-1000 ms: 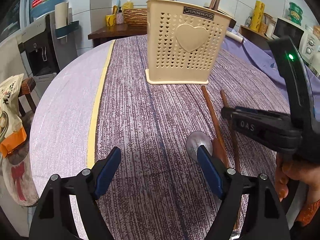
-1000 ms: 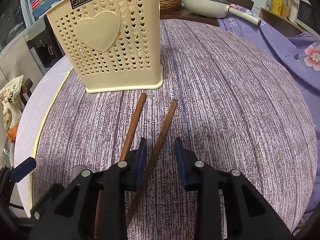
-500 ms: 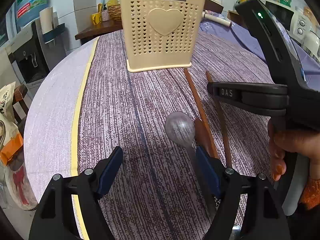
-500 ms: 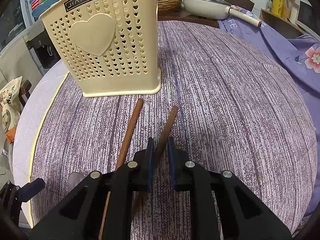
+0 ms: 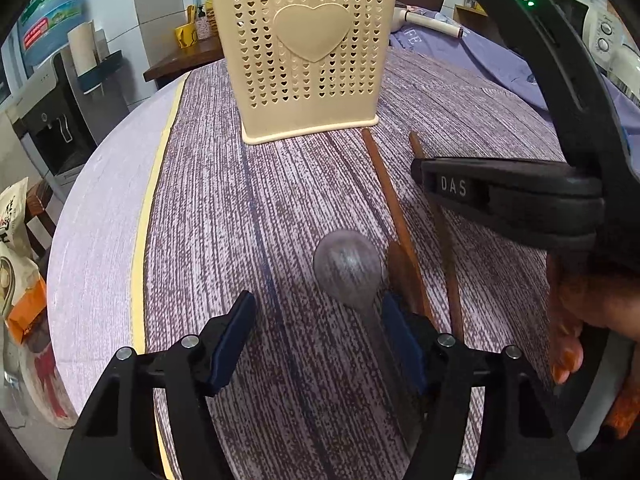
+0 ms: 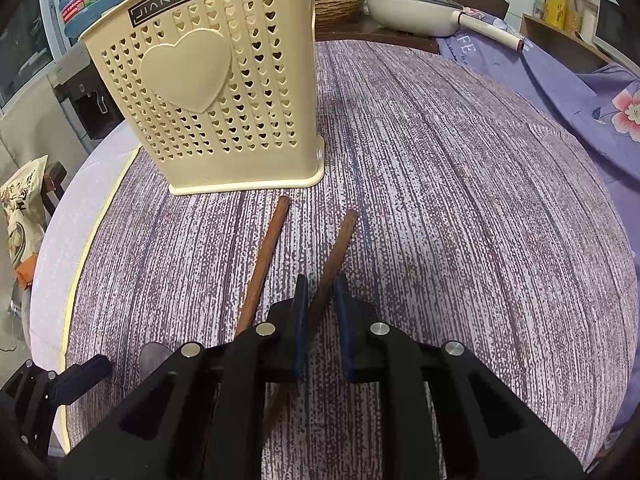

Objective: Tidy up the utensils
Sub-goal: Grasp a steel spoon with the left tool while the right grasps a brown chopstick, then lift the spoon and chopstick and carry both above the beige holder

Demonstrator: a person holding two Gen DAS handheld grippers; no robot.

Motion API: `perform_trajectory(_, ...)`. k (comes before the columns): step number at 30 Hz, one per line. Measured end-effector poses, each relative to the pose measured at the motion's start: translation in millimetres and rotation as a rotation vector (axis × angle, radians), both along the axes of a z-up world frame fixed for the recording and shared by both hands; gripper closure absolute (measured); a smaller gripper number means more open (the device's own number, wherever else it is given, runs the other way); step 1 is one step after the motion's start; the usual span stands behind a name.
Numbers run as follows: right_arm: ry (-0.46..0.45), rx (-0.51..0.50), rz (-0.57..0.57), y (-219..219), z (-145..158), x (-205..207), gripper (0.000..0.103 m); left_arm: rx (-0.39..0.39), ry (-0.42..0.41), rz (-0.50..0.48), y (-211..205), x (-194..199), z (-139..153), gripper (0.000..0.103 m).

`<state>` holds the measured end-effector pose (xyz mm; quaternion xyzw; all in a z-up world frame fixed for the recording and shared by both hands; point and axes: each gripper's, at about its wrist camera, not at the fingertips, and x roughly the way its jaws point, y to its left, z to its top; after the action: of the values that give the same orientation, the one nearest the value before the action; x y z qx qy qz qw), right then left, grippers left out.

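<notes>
Since a second ago, the right gripper had drawn its fingers together, clamping the right chopstick lying on the tabletop. Left gripper hovered, fingers apart, over the metal spoon. Beyond stood the cream utensil holder; the left chopstick lay near it.

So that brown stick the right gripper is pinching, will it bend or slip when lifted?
The chopstick looks like stiff wood, so probably no bending. It is long, thin and held partway along by the right gripper, so it may pivot or droop. Dropped, it could roll on the tablecloth.
</notes>
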<state>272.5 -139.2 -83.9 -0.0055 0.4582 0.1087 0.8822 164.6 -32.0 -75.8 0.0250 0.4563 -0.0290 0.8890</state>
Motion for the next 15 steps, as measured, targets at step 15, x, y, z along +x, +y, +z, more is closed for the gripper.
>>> perform_trajectory(15, 0.030, 0.078, -0.031, -4, 1, 12, 0.093, -0.043, -0.011, 0.002, -9, 13, 7, 0.067)
